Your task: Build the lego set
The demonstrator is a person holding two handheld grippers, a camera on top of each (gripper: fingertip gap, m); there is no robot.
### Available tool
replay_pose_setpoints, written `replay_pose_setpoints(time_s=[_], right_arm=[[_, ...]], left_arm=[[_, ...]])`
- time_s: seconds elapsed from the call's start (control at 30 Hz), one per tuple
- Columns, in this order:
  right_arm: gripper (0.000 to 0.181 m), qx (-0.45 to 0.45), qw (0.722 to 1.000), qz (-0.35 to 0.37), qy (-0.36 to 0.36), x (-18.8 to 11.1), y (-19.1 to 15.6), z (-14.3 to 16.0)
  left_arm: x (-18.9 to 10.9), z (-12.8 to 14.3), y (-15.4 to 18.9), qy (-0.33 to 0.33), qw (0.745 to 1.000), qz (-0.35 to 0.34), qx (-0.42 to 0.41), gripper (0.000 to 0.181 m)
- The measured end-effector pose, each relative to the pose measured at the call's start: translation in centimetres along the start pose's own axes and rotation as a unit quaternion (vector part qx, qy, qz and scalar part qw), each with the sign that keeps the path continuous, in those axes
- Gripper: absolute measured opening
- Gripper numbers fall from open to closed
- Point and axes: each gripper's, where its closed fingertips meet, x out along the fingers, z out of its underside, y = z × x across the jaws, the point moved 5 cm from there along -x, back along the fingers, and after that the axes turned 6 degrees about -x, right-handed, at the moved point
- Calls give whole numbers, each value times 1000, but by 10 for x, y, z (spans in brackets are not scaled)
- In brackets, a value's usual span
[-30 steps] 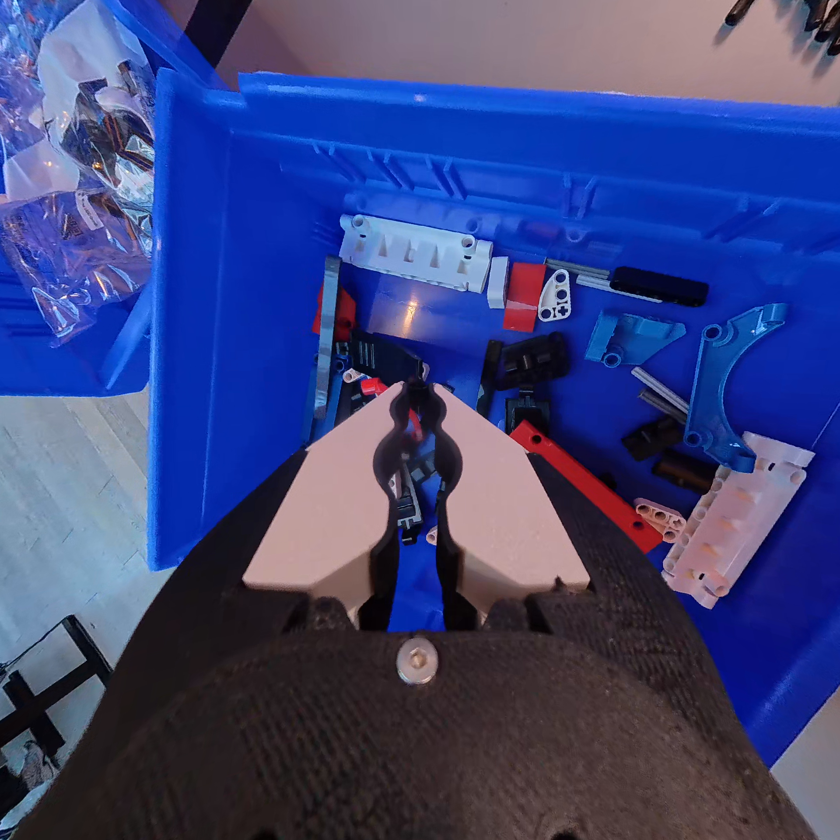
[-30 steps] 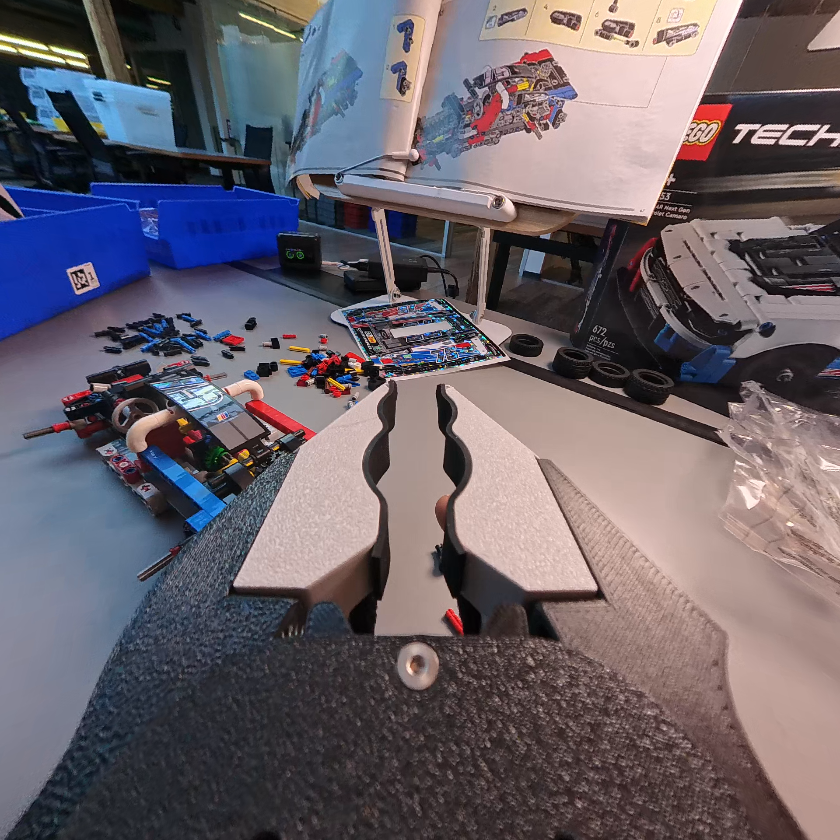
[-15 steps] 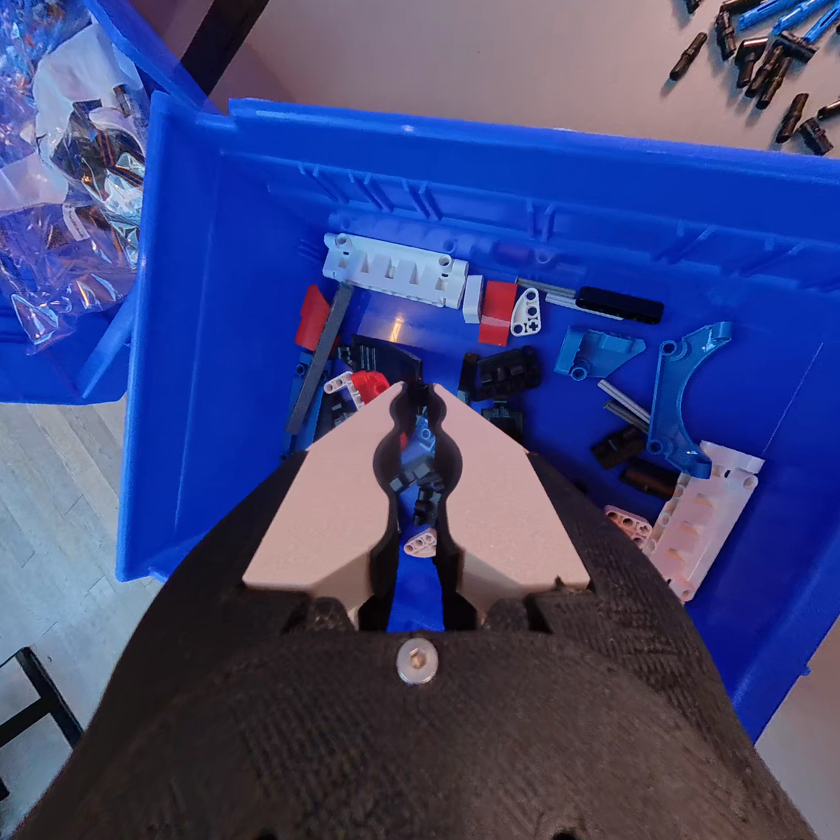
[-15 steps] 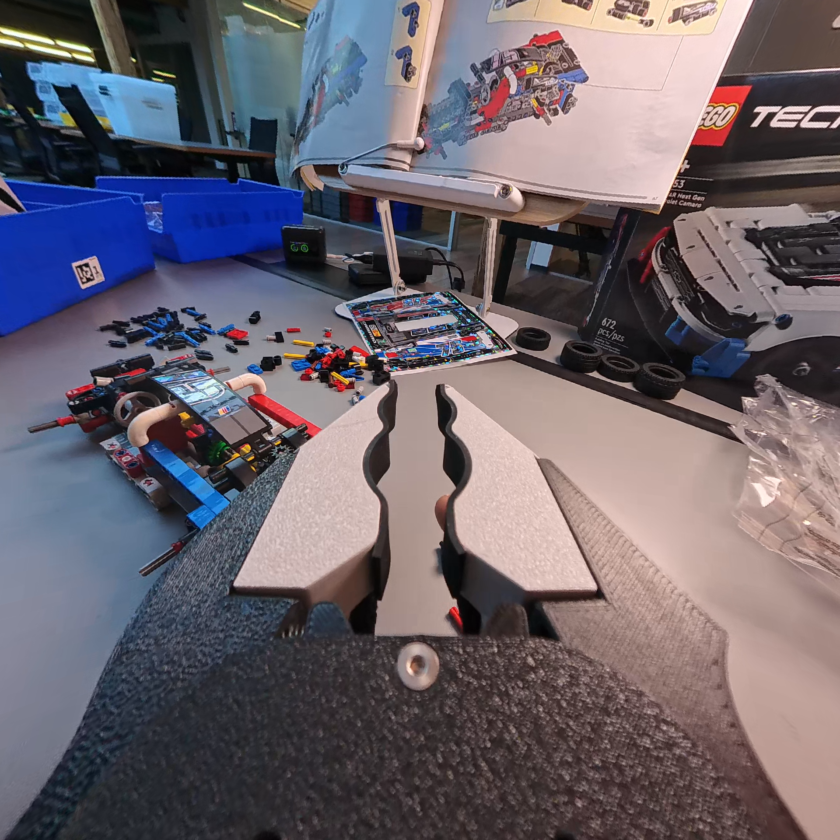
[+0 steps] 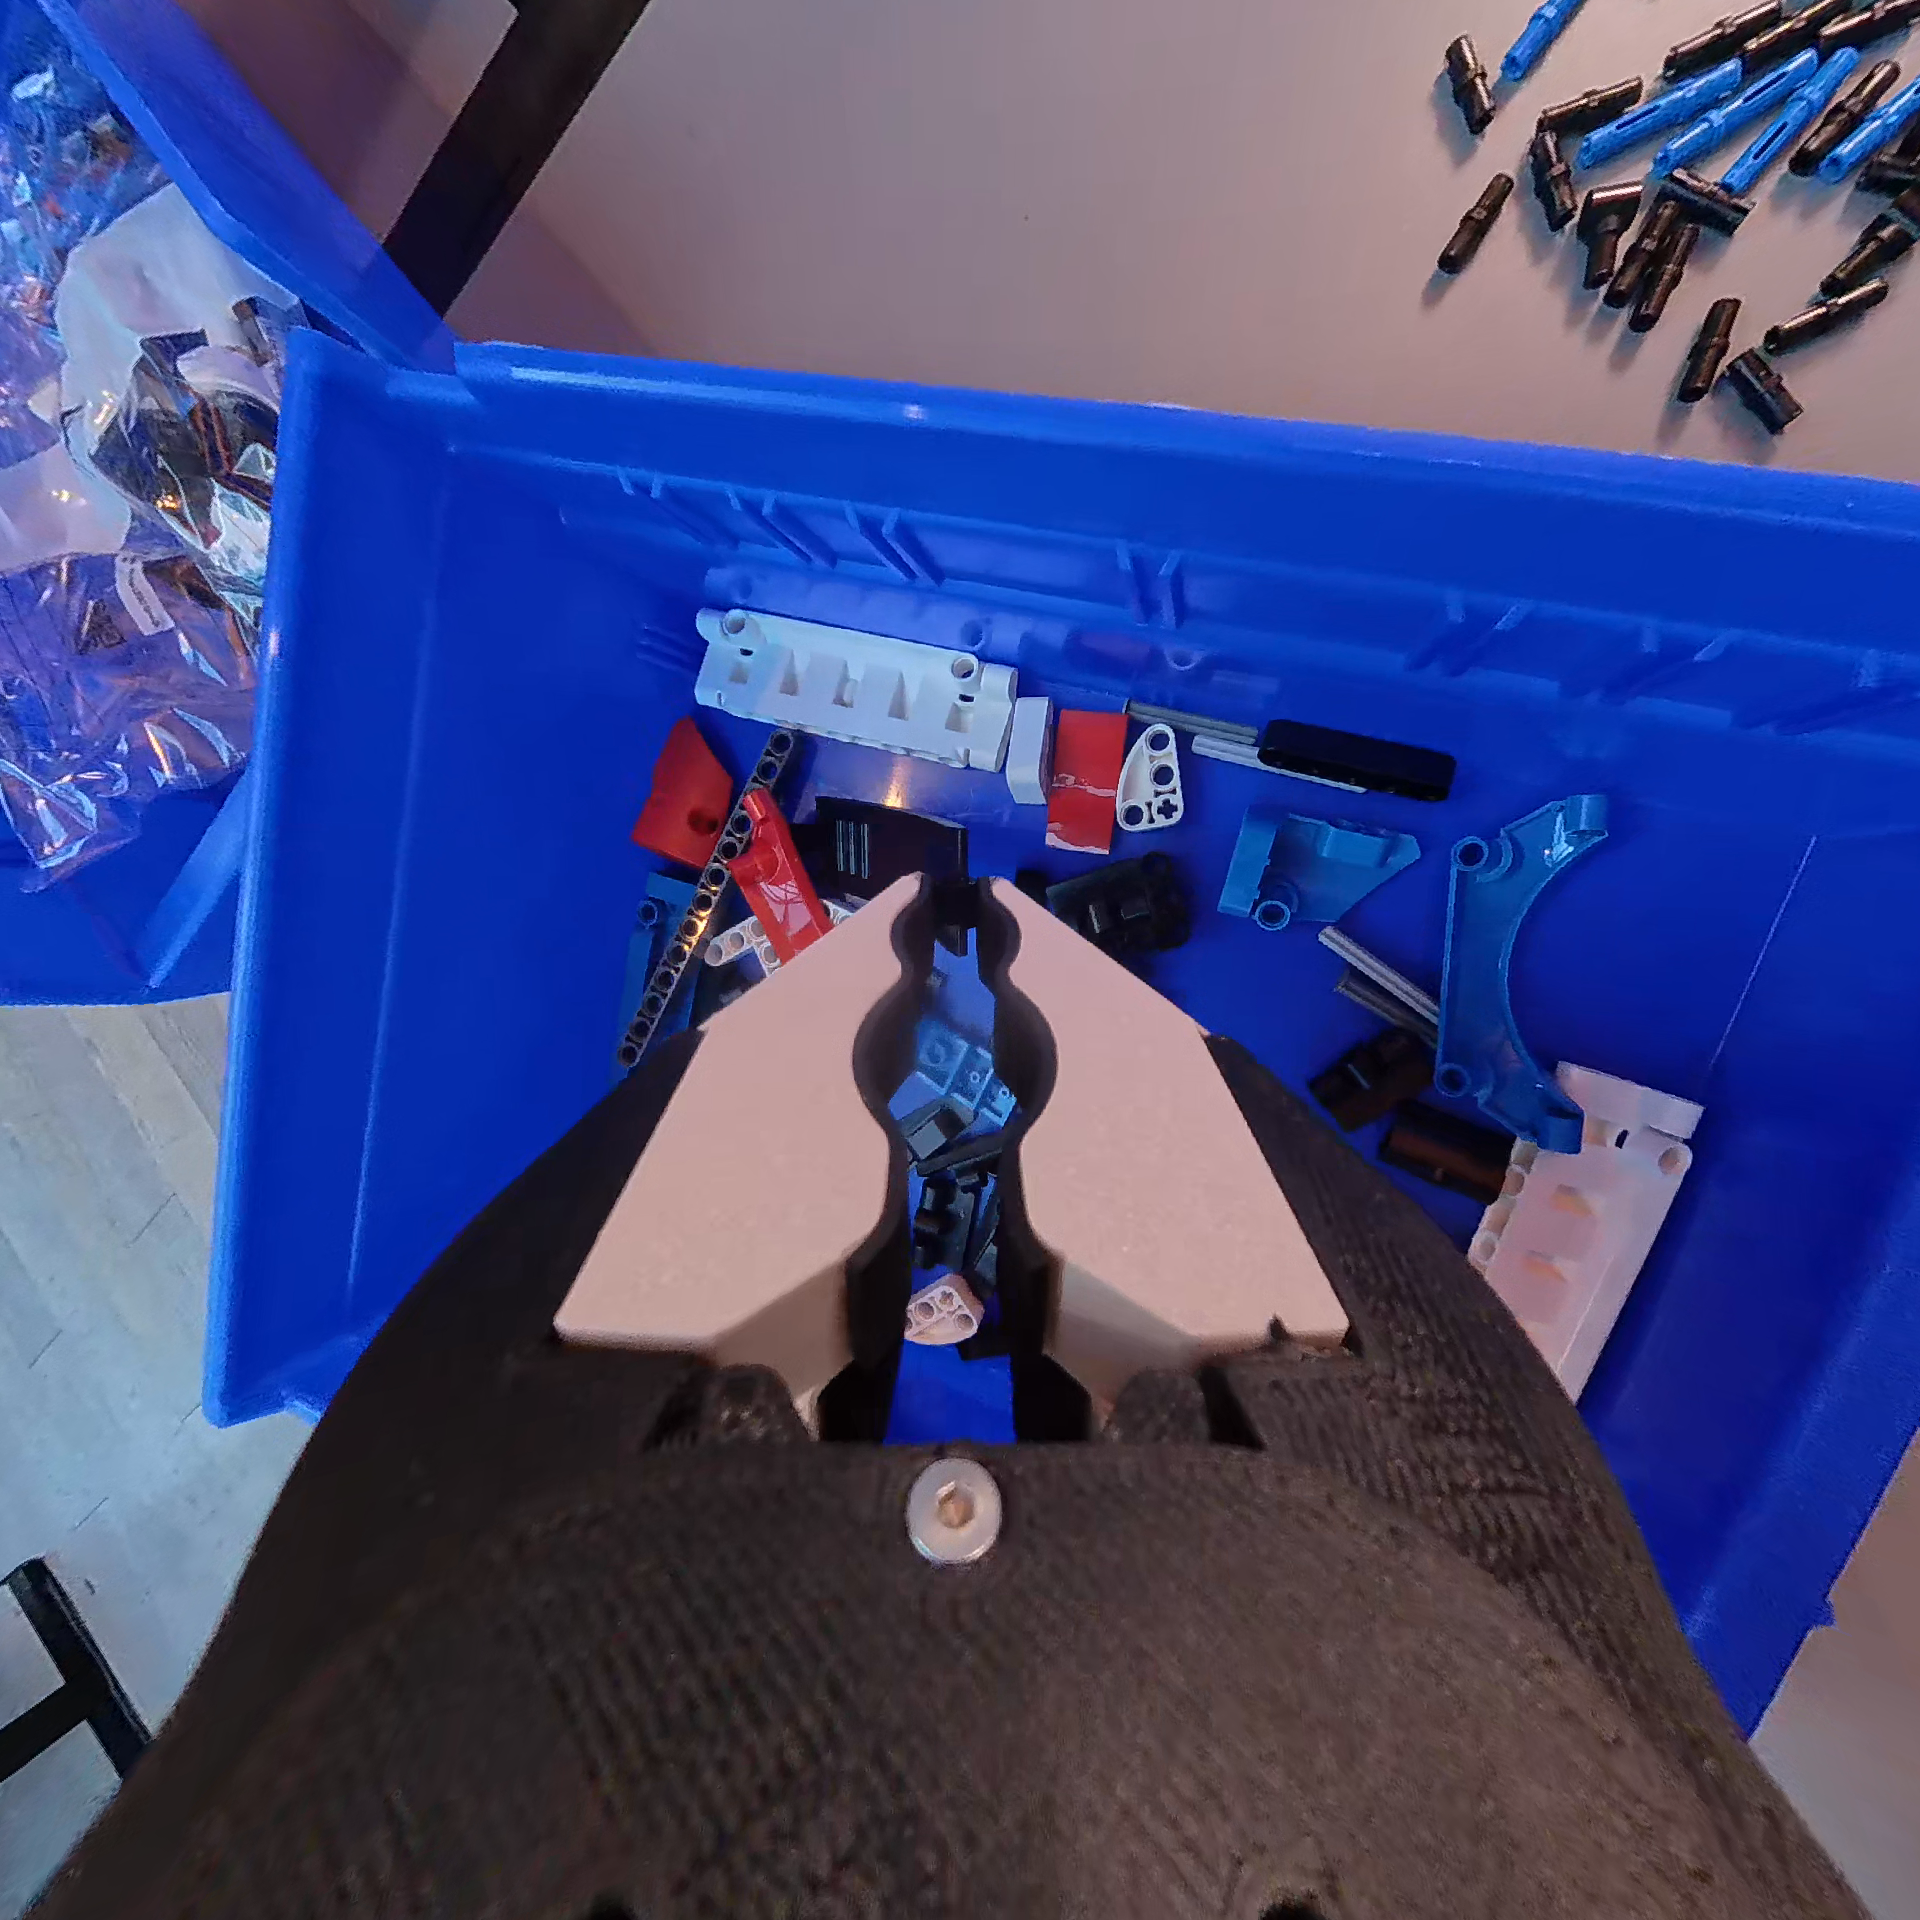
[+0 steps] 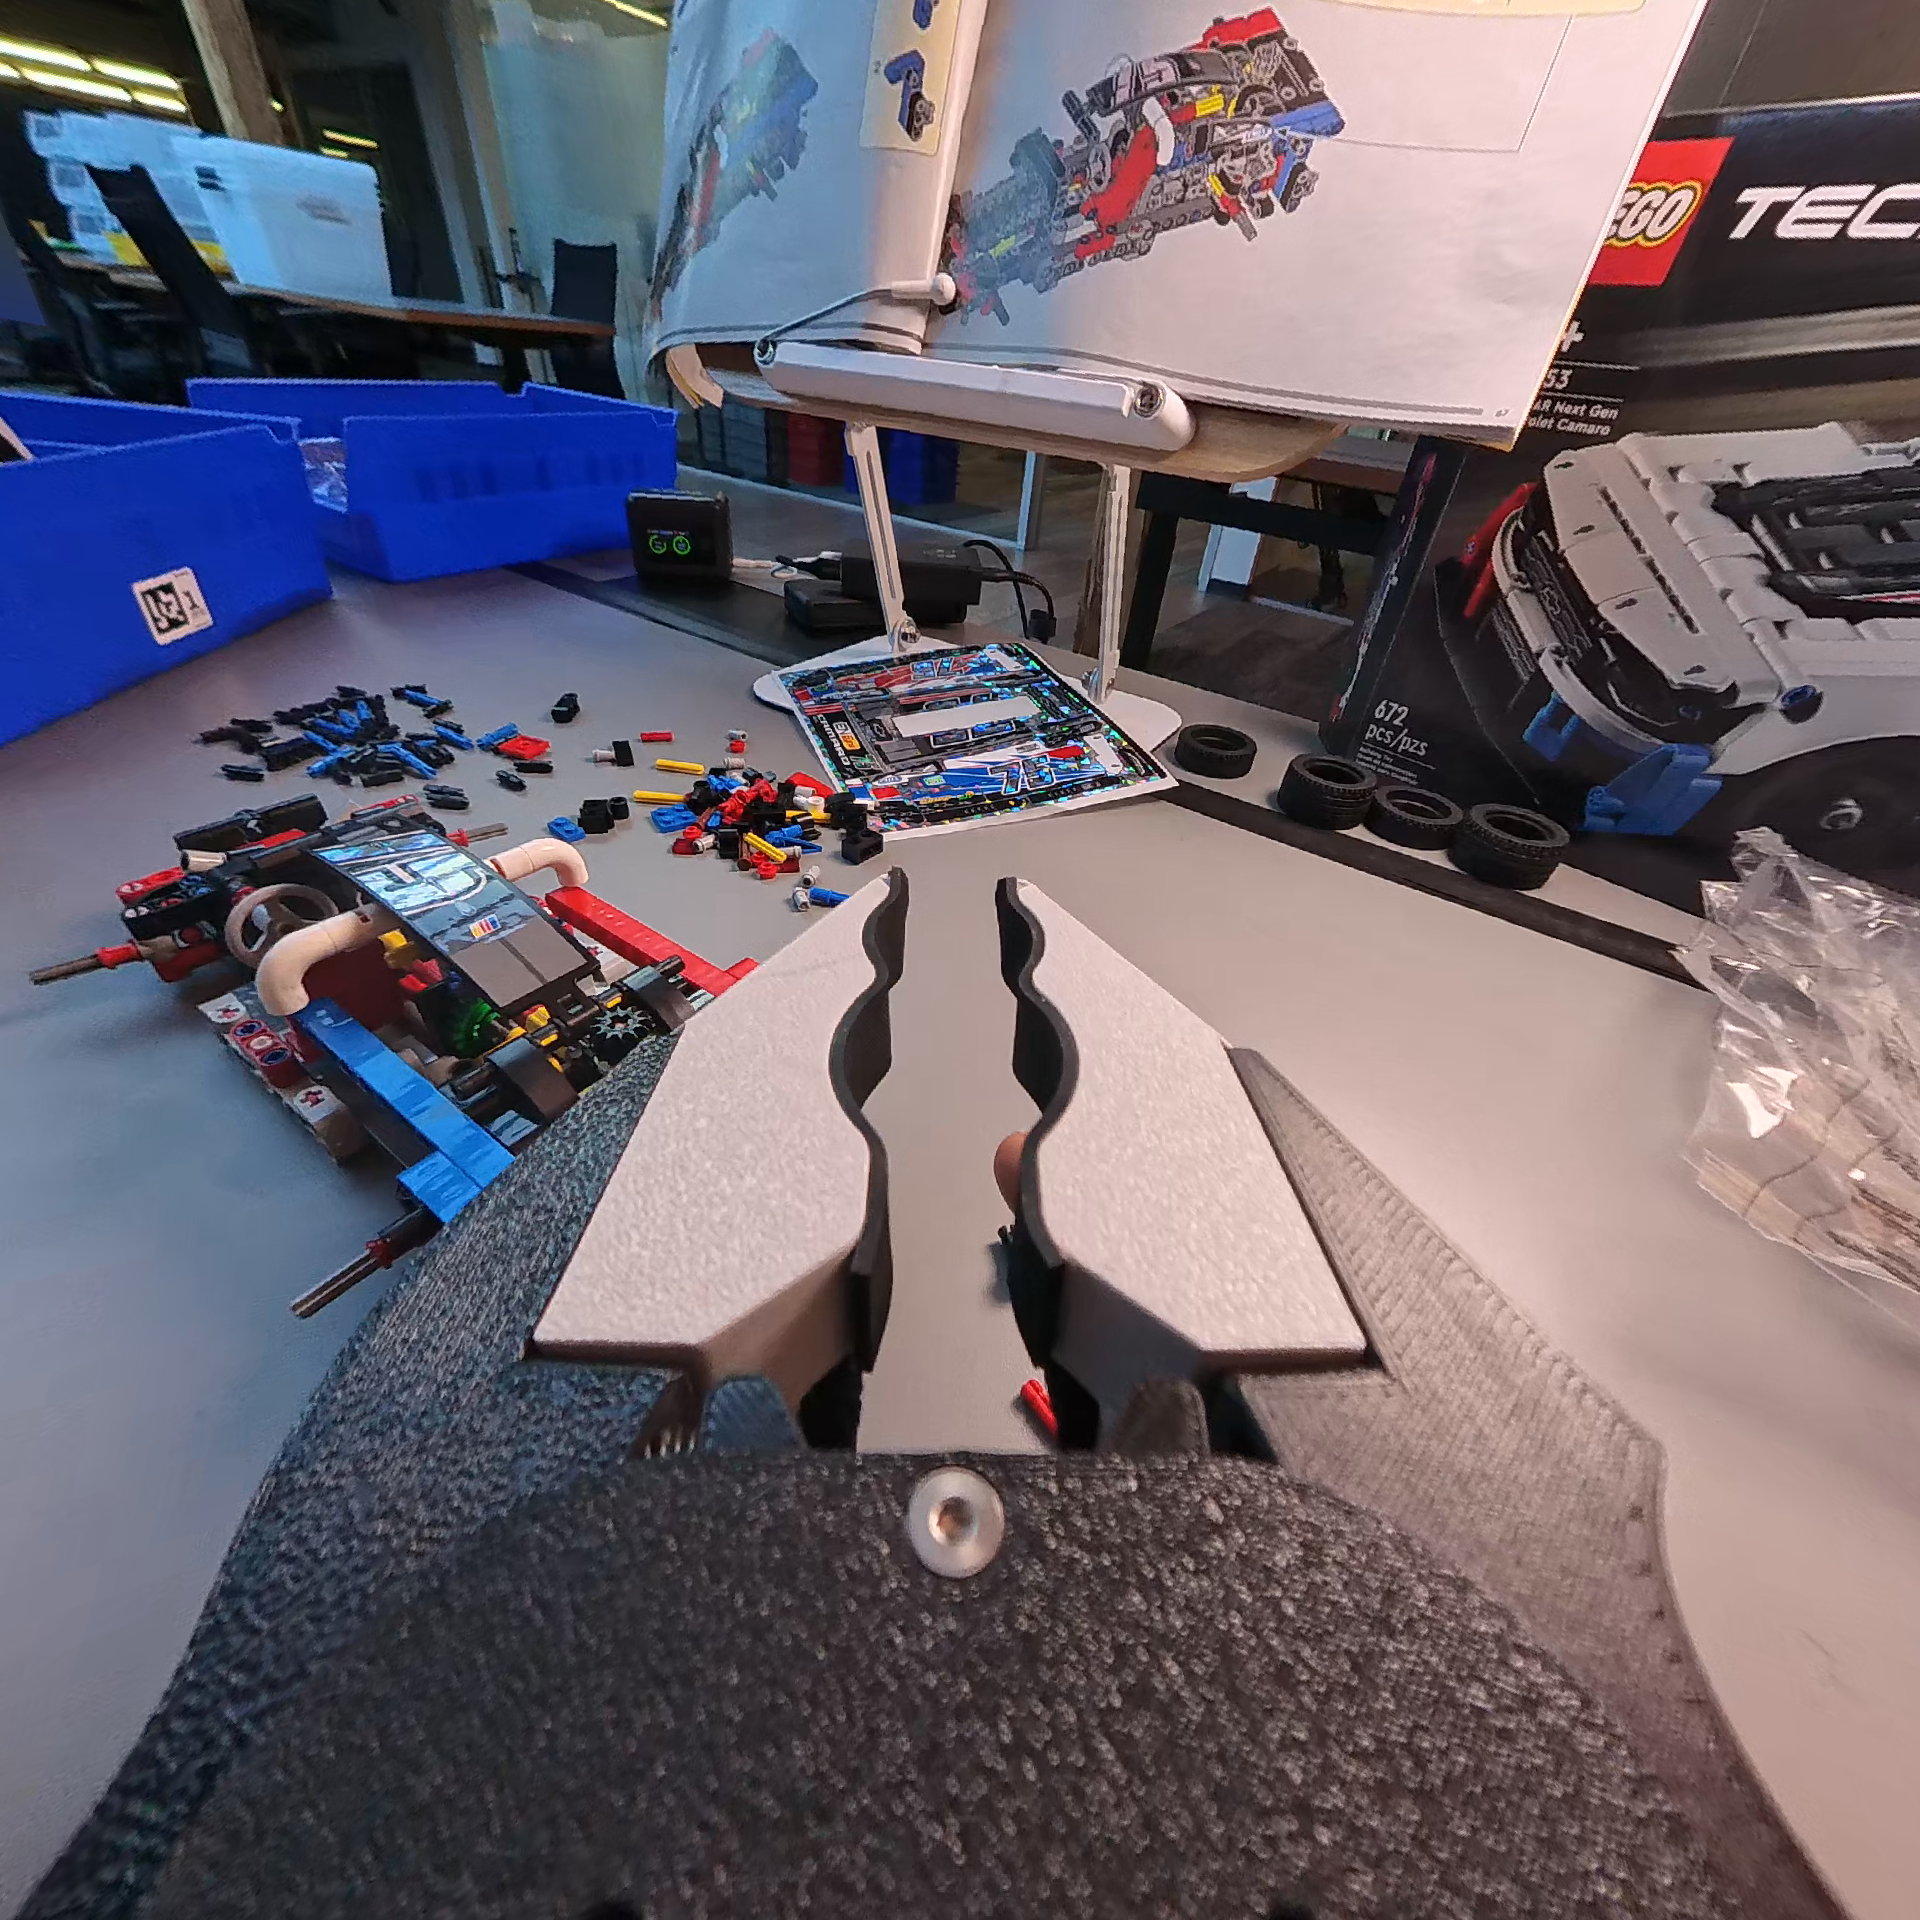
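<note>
My left gripper (image 5: 951,899) hangs over a blue bin (image 5: 343,831) of loose Lego parts. Its tips are nearly together and pinch a small black piece (image 5: 954,906). Below lie a white panel (image 5: 862,691), red pieces (image 5: 1086,779), a blue arch (image 5: 1496,956) and another white panel (image 5: 1579,1205). My right gripper (image 6: 951,883) is open and empty, low over the grey table. The partly built car model (image 6: 395,966) lies to its left.
Small loose parts (image 6: 748,800), a sticker sheet (image 6: 966,738), several tyres (image 6: 1423,810), the set box (image 6: 1714,520) and a booklet on a stand (image 6: 1143,208) lie ahead. A plastic bag (image 6: 1829,1039) is at right. Black and blue pins (image 5: 1704,156) lie beyond the bin.
My left gripper has lifted up out of the bin with its tips together, so more of the table and the pins show. The right gripper has edged forward.
</note>
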Motion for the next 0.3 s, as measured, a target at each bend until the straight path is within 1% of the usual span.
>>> replay_pose_setpoints(time_s=[0.03, 0.3], right_arm=[[16, 1, 1000, 0, 0, 0, 0, 0], [16, 4, 1000, 0, -1, 0, 1, 1]], left_arm=[[1, -1, 0, 2, 1000, 1, 0, 5], [7, -3, 5, 8, 1000, 2, 3, 5]])
